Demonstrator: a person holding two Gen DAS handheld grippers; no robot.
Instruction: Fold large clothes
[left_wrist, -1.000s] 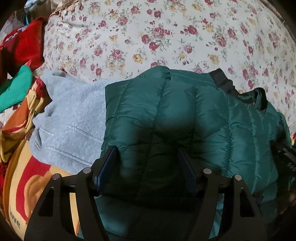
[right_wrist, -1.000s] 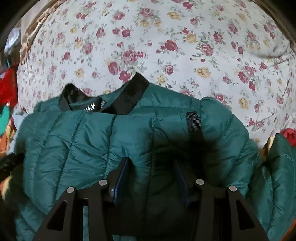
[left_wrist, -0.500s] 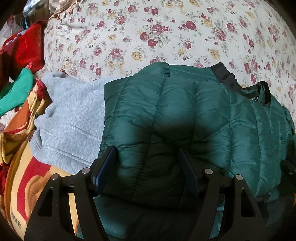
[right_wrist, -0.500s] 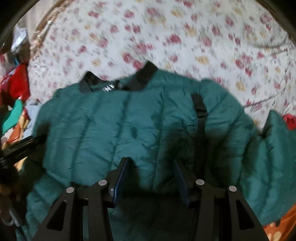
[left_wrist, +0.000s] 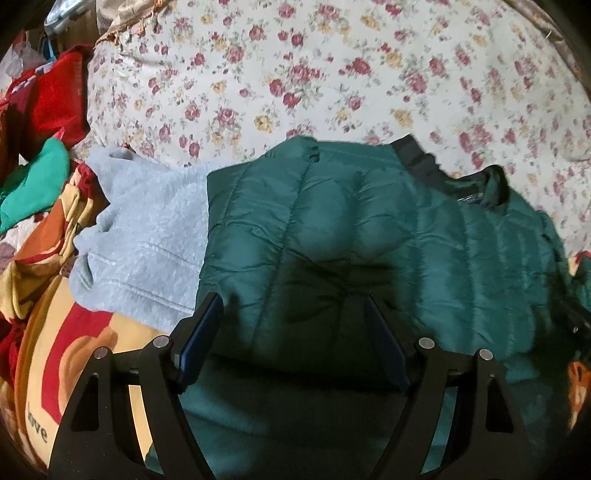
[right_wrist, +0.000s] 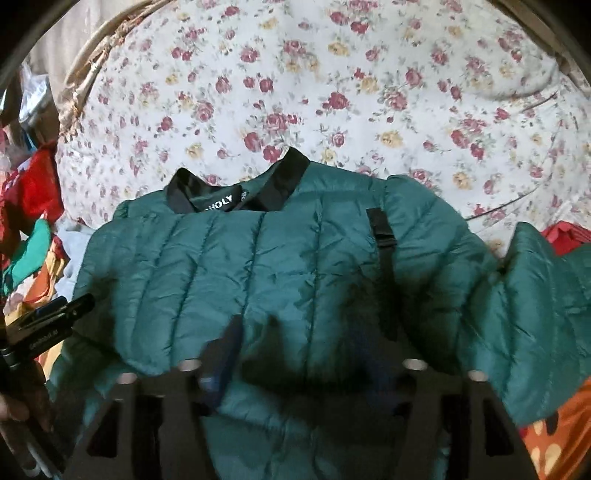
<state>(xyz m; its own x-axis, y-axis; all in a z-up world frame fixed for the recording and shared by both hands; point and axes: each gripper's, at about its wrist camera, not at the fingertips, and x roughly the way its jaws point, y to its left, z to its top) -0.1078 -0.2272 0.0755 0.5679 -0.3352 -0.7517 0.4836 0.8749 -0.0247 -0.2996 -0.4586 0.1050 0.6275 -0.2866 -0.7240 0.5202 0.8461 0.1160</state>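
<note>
A dark green quilted jacket (left_wrist: 332, 229) with a black collar (right_wrist: 284, 173) lies spread on the floral bedspread (left_wrist: 332, 74), its back up. One sleeve (right_wrist: 535, 314) hangs off to the right. My left gripper (left_wrist: 293, 301) hovers over the jacket's lower left part. Its jaws are opening, with fabric lying below them and neither pad pressing on it. My right gripper (right_wrist: 303, 332) is blurred over the jacket's lower middle. Its jaws are opening too, and nothing is pinched. The left gripper (right_wrist: 55, 317) shows at the left edge of the right wrist view.
A grey fleece garment (left_wrist: 147, 236) lies partly under the jacket's left side. Red (left_wrist: 55, 99), green (left_wrist: 37, 184) and orange-yellow (left_wrist: 44, 332) fabrics are piled at the left. A wicker rim (right_wrist: 85, 77) borders the bed at the far left. A hand (right_wrist: 22, 406) holds the left gripper.
The right gripper's jaws have spread wider and drawn back from the jacket, so more of it shows. The left jaws have widened slightly, and the jacket lies flatter.
</note>
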